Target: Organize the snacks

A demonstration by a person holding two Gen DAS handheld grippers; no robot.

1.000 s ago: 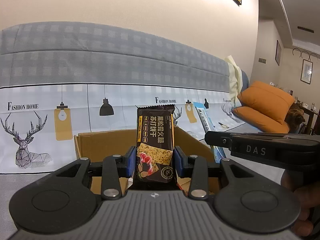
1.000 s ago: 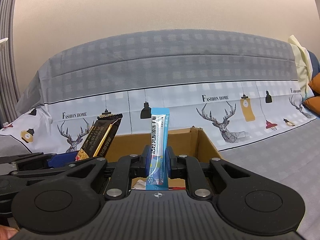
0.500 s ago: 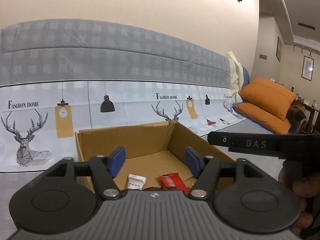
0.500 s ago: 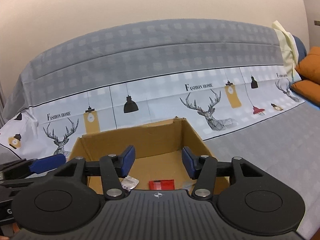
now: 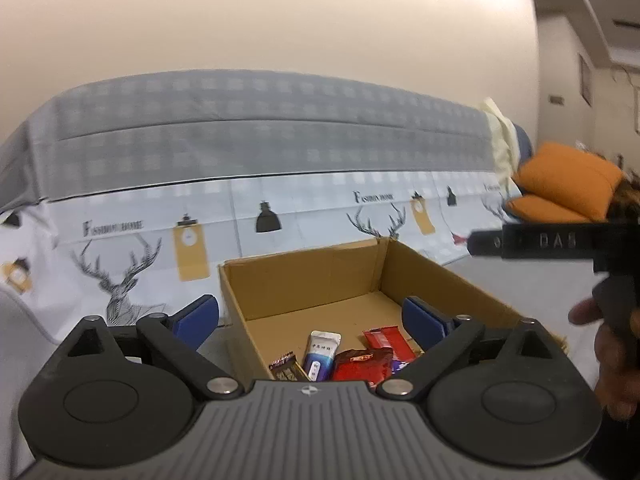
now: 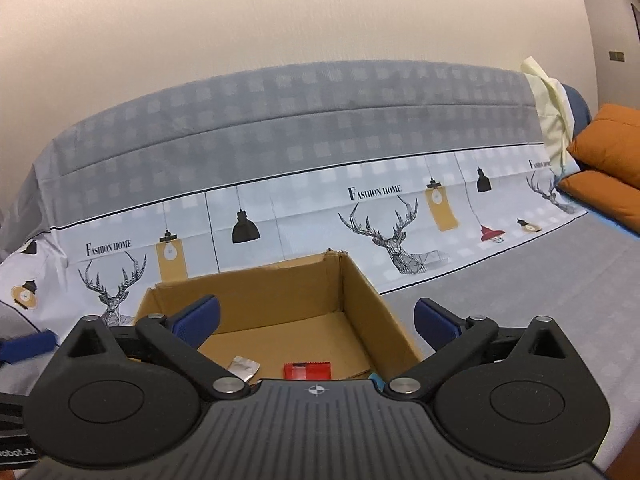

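Here both grippers hang above an open cardboard box that stands on a sofa covered with a grey cloth printed with deer and lamps.

The left gripper is opening, its blue pads already far apart, and nothing is between them. One pad is outside the left wall of the box, the other is over its right side. On the box floor below lie the snacks: a dark packet, a white and blue sachet, a crumpled red wrapper and a flat red packet, all close together near the front wall. A purple scrap beside them is too small to tell.

The right gripper is also opening, with its jaws very wide and empty. In its view the box shows a small silver sachet and a red packet on the floor, a little apart.

In the left view the right gripper appears as a dark bar at the right edge, held by a hand. Orange cushions lie at the far end of the sofa.
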